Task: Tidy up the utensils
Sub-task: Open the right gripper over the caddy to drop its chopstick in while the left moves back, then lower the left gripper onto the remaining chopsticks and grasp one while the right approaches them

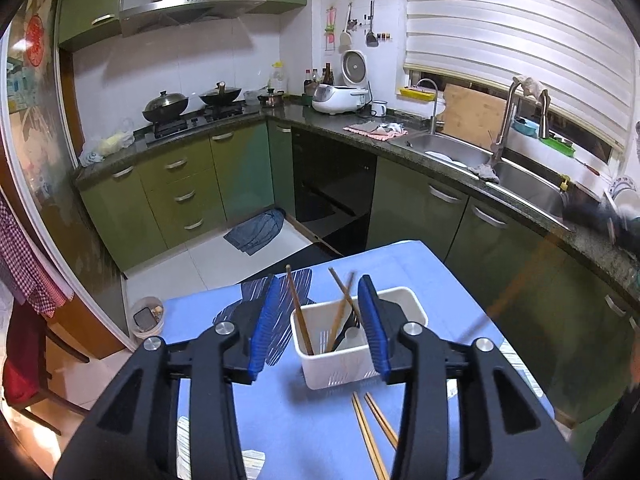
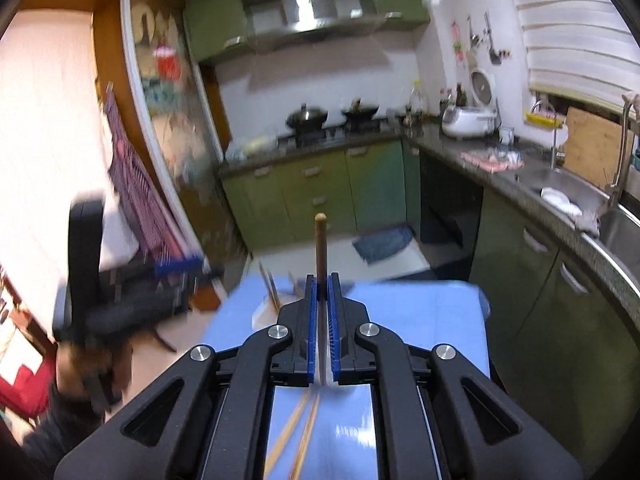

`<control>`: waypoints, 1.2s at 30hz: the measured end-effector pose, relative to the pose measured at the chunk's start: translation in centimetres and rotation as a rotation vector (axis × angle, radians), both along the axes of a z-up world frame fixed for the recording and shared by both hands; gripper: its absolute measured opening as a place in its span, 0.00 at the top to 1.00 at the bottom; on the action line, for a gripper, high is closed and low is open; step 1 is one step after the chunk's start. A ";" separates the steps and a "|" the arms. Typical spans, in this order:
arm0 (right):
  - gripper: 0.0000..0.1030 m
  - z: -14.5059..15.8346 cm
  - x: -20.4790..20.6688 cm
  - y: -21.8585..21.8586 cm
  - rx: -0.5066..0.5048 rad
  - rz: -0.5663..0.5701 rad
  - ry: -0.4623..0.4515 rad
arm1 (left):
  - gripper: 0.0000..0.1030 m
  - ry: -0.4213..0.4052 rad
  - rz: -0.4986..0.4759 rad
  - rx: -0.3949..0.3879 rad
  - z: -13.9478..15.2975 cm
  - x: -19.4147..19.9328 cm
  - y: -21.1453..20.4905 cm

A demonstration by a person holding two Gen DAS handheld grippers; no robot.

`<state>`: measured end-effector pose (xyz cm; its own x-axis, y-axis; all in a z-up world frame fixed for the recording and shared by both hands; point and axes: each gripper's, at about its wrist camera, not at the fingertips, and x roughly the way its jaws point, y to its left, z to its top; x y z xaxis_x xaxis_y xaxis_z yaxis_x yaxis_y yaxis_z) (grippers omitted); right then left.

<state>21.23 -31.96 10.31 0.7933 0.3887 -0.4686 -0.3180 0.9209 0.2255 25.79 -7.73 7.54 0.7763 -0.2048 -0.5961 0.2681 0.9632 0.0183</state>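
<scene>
A white plastic utensil holder (image 1: pixel 340 360) stands on the blue table (image 1: pixel 440 304). It holds several wooden chopsticks (image 1: pixel 299 312) and a dark utensil. My left gripper (image 1: pixel 320 320) is open, its blue pads on either side of the holder's near part. Two loose chopsticks (image 1: pixel 372 432) lie on the table just in front of the holder. My right gripper (image 2: pixel 322 284) is shut on a brown chopstick (image 2: pixel 321 244) that points up and away. Two loose chopsticks (image 2: pixel 296 432) show below it. The holder (image 2: pixel 264 312) is blurred at its left.
The table's far edge drops to a tiled floor with a blue mat (image 1: pixel 256 228). Green cabinets and a dark counter with a double sink (image 1: pixel 520 176) run along the right. A small bin (image 1: pixel 146 316) stands left of the table. A dark chair (image 2: pixel 92 280) stands at the left.
</scene>
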 end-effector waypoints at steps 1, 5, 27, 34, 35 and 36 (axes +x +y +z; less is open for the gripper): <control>0.94 0.5 0.6 0.1 0.010 -0.009 -0.008 | 0.61 -0.001 0.000 0.000 0.0 -0.2 0.1; 0.94 1.2 4.2 0.7 0.030 -0.066 -0.017 | 0.58 -0.001 -0.008 0.003 -0.4 -1.1 0.3; 0.84 -5.5 4.4 3.8 -0.058 0.001 0.091 | 0.45 0.182 -0.056 -0.007 -8.2 -3.2 -0.2; 0.72 -12.8 -0.1 3.3 -0.143 0.027 0.206 | 0.42 0.411 -0.065 -0.004 -16.7 -2.5 -1.7; 0.72 -14.3 -0.4 3.0 -0.149 0.021 0.232 | 0.42 0.442 -0.060 0.001 -17.9 -2.3 -1.9; 0.72 -15.7 -0.6 2.5 -0.152 0.012 0.260 | 0.43 0.455 -0.057 0.008 -18.6 -2.3 -2.0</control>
<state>20.60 -29.44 -5.39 0.6346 0.3072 -0.7091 -0.2785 0.9469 0.1609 23.52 -9.75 -11.05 0.4229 -0.2334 -0.8756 0.3031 0.9470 -0.1060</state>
